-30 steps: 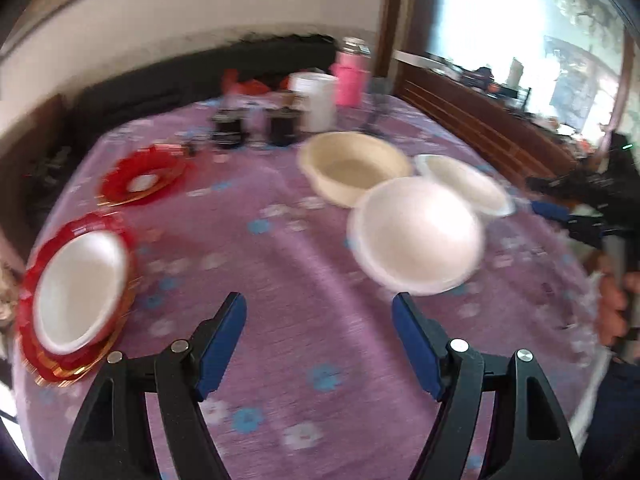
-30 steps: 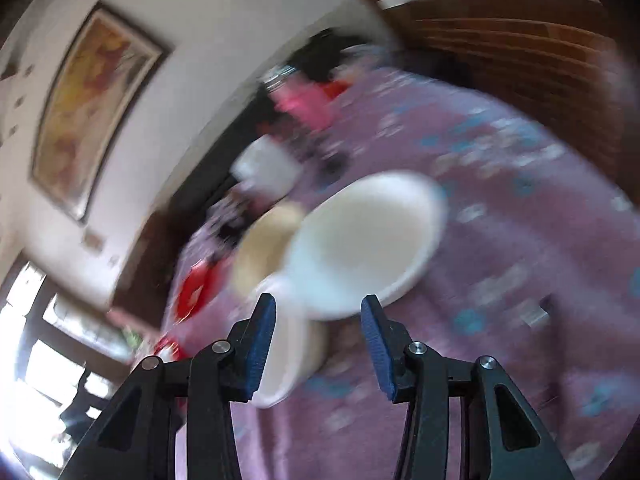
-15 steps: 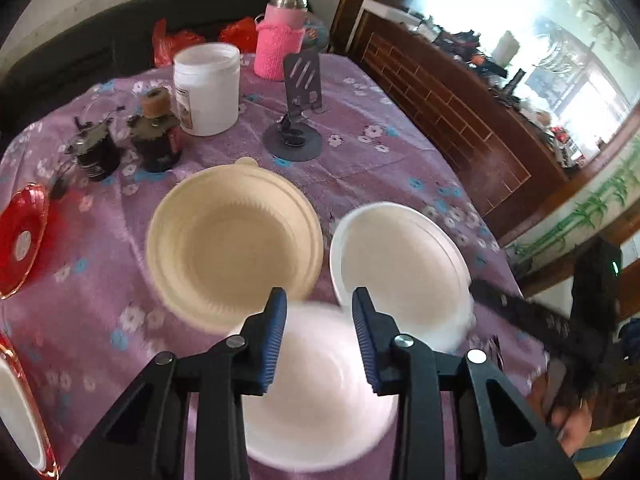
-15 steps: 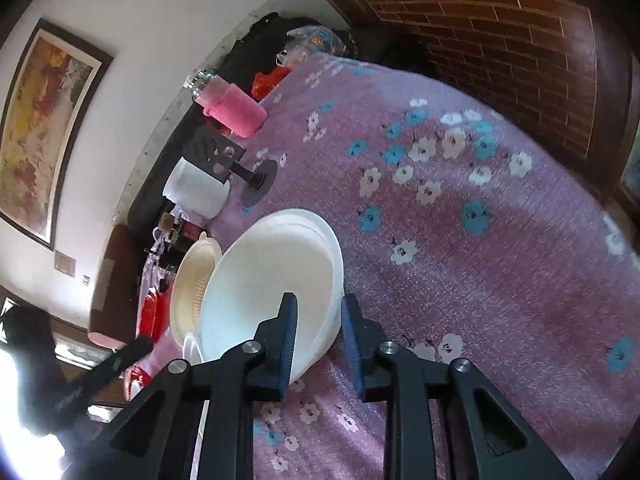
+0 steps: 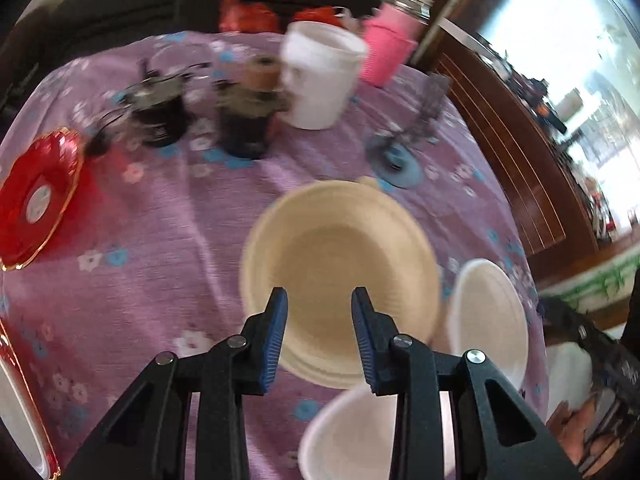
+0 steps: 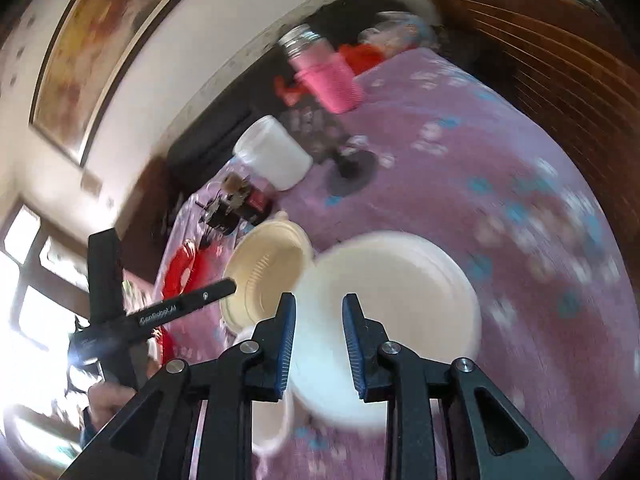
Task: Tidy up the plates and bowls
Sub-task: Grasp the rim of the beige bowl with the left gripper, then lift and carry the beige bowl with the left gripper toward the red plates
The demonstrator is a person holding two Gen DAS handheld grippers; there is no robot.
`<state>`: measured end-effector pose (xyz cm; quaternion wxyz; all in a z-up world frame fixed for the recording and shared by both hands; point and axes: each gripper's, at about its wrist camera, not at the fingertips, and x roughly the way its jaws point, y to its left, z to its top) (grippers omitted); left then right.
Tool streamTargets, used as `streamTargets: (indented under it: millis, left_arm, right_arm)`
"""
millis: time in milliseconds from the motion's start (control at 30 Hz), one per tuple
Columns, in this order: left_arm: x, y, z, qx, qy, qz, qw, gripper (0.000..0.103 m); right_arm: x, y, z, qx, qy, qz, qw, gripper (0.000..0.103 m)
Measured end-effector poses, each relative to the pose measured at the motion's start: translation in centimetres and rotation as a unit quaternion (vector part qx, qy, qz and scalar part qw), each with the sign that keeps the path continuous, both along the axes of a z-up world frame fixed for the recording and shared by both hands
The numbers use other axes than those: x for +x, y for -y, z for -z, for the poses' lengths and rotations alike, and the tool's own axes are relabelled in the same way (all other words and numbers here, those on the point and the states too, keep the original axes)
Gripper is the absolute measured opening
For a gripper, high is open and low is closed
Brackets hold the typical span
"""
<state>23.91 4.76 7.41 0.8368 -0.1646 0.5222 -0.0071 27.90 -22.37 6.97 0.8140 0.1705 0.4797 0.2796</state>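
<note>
A: Left hand-held gripper (image 5: 318,330) – jaws parted, holding nothing, over near rim of cream bowl (image 5: 340,264); white bowl (image 5: 486,322) just to its right.

B: Right hand-held gripper (image 6: 318,338) – released too, jaws straddling rim of white bowl (image 6: 394,312) on desk (image 6: 500,184); cream bowl (image 6: 266,276) touching it, ahead-left.

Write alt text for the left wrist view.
The left gripper, jaws apart and empty, hovers over a cream bowl on a purple floral tablecloth. White bowls sit to its right, a red plate at far left, and a white tub and dark jars behind.
</note>
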Motion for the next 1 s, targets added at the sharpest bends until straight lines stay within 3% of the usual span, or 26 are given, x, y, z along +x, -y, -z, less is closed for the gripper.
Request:
streamTargets:
  millis: [100,333,433,500,600,833,1000]
  left_arm:
    - [-0.1,-1.6,0.5,0.002,-0.004,-0.016,0.9999,0.032]
    - [0.7,-2.5,2.3,-0.014,-0.013,-0.015,0.9997,0.032]
    - [1.2,-2.2,3.2,-0.014,-0.022,-0.015,0.9996,0.012]
    - [1.0,-2.2,3.3,-0.014,-0.016,-0.019,0.9996,0.011]
    - [0.1,-2.3,1.9,0.010,0.006,-0.024,0.9997,0.011]
    - [-5.2,-3.5,-5.9,0.015,0.108,-0.026,0.9937,0.012]
    - [-11.5,-3.5,-7.7,0.046,0.136,-0.024,0.9894,0.012]
  right_arm:
    - [2.8,-3.3,0.7,-0.017,-0.012,-0.046,0.999,0.026]
    - [6.4,-7.5,3.5,-0.069,-0.035,-0.072,0.994,0.026]
    - [7.3,-9.0,5.0,-0.104,-0.047,-0.076,0.991,0.025]
    - [7.2,-9.6,5.5,-0.108,-0.049,-0.074,0.990,0.012]
    - [5.8,-9.7,4.0,-0.101,-0.027,-0.059,0.993,0.012]
    - [0.3,-8.8,-3.5,-0.029,0.054,-0.052,0.997,0.012]
    - [-4.9,-8.8,-4.9,0.009,0.061,-0.080,0.995,0.012]
